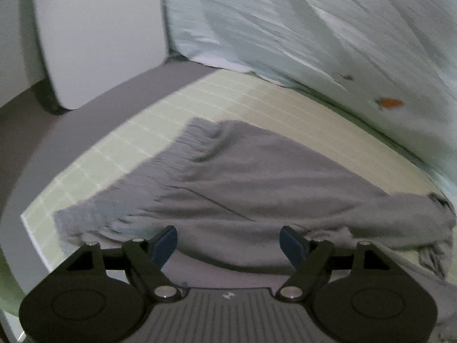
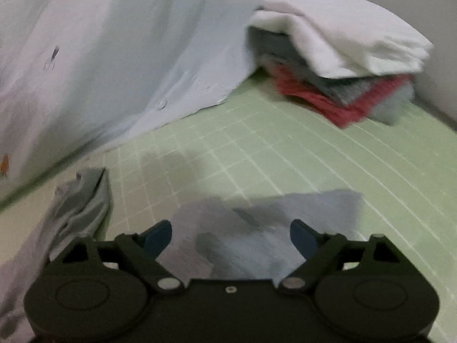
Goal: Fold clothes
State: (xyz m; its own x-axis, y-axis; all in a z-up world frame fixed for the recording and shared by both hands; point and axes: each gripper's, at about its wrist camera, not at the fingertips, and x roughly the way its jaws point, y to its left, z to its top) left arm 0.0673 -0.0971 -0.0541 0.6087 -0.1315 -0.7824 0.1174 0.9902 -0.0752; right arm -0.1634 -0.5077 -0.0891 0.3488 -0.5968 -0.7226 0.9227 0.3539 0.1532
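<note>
my left gripper [image 1: 228,243] fingers stand wide apart, nothing between the blue pads; grey garment [image 1: 242,177] lies spread on the green grid mat [image 1: 114,143] just beyond them, ribbed hem to the far left. my right gripper [image 2: 230,237] fingers likewise stand wide, clamping nothing, above a near edge of grey cloth [image 2: 257,228]. far right: stack of folded clothes [image 2: 342,57], white on top. pale blue sheet [image 2: 114,57] hangs along the far side.
</note>
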